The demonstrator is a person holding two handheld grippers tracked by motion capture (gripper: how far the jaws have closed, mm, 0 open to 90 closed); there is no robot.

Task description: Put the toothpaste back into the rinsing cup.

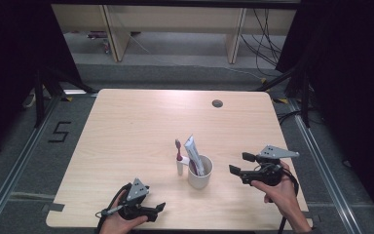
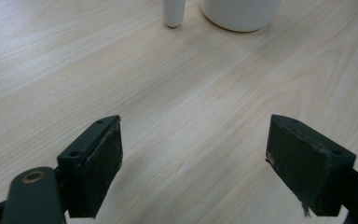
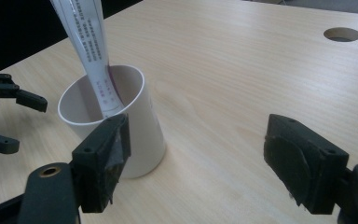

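Cup (image 1: 200,171) stands mid-front on wooden surface (image 1: 136,126), toothpaste tube (image 1: 194,153) leaning inside, toothbrush (image 1: 178,157) upright just beside it. Right gripper (image 1: 238,163) near cup, spread wide, prob. lining up a grab. Left gripper (image 1: 158,210) w/ jaws apart, holding nothing, rests at front edge.

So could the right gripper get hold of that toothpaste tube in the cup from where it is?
Probably yes. The right gripper is open, facing the white cup, with bare table between them. The toothpaste tube sticks up above the rim, free to grab.
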